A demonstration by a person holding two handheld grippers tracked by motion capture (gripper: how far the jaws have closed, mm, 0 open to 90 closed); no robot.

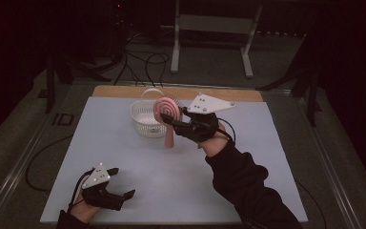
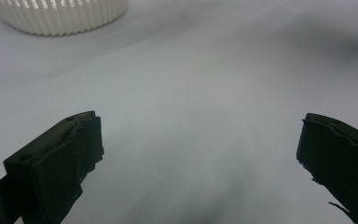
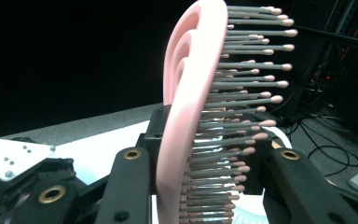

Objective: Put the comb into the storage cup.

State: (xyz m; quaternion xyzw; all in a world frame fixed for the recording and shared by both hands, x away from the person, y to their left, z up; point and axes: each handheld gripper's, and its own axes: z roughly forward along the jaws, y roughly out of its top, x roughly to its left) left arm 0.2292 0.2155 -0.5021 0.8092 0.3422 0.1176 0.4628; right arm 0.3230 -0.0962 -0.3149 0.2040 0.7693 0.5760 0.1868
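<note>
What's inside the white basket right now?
The white basket looks empty where its pale floor shows in the high view. The pink hairbrush, clamped in the right tongs, covers its right side, so anything there is hidden.

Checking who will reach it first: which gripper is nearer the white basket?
The right gripper, shut on the pink hairbrush, sits just beside the white basket. The left gripper rests open, far back at the table's near edge.
</note>
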